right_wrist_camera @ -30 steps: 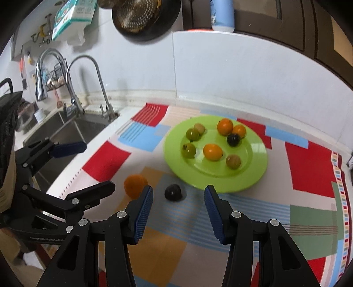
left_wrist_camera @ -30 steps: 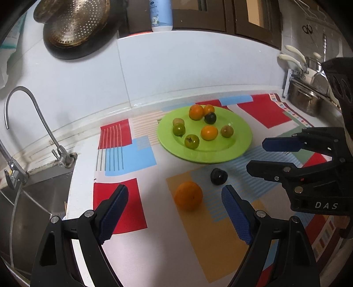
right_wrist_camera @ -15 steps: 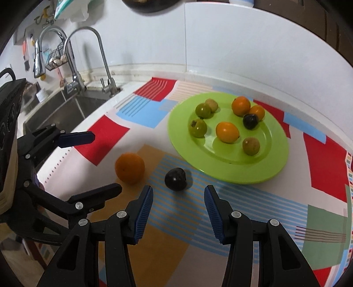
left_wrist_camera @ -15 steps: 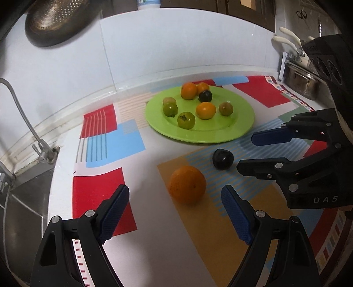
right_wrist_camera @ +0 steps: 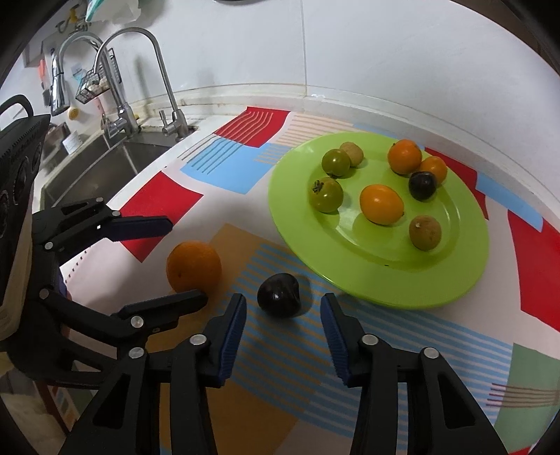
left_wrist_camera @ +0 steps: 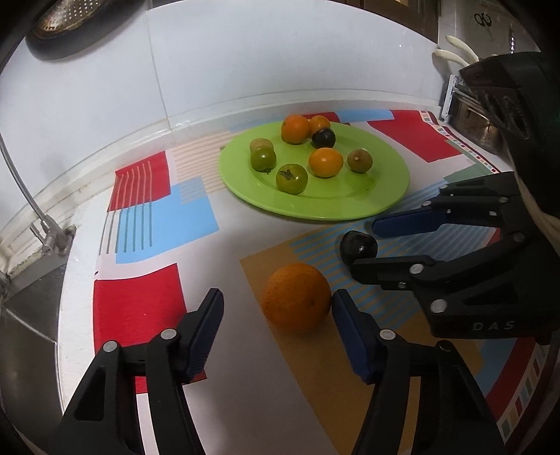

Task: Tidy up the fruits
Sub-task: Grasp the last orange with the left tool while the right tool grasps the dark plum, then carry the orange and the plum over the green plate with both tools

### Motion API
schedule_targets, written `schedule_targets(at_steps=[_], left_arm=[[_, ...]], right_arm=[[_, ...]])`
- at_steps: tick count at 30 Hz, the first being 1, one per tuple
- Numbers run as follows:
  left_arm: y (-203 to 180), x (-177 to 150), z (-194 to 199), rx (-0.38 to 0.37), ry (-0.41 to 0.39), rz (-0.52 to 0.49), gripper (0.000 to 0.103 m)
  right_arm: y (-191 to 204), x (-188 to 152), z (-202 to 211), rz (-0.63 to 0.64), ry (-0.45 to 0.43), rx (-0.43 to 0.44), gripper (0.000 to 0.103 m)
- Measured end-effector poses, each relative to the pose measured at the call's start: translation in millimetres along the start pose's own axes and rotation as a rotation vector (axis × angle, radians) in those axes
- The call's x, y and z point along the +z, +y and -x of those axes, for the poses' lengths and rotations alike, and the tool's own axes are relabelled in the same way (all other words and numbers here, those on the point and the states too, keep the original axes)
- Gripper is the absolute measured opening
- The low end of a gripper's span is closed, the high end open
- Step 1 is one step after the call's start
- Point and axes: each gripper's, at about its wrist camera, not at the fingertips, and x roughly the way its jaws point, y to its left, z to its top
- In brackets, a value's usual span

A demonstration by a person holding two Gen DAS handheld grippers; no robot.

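Left gripper [left_wrist_camera: 276,308] closing, jaws astride orange [left_wrist_camera: 296,297], one pad touching, not yet clamped. Right gripper [right_wrist_camera: 282,308] narrowing, unclenched, dark plum [right_wrist_camera: 279,295] just ahead.

The bench [right_wrist_camera: 437,353] has a white cover with red, blue, orange and green patches. Behind it is a white wall [right_wrist_camera: 385,52] of big shiny tiles. A steel sink [right_wrist_camera: 105,164] sits at one end with two bent taps [right_wrist_camera: 140,70]. A small wire basket [right_wrist_camera: 92,82] hangs near them. A metal strainer [left_wrist_camera: 66,21] hangs up high.
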Motion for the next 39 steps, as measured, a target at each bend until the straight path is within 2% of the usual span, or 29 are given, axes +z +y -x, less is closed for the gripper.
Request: schedule_targets(at_steps=[3,10,24,39], left_arm=[[0,1,-2,-0.012,0.003,0.002,0.058],[-1,3,-2,-0.058,0.007,0.02,0.041],[-2,2,14,-0.034,-0.013,0.056,0.04],[-26,5,55,-0.026,-0.082,0.079,0.04]], right_arm=[[0,2,-5,-0.001,0.01,0.013,0.042],[1,4,-12,0.005,0.02,0.019,0.03],[5,-4,3,-0.017,0.001,0.024,0.028],[4,-16,59,-0.074,-0.089,-0.009,0.028]])
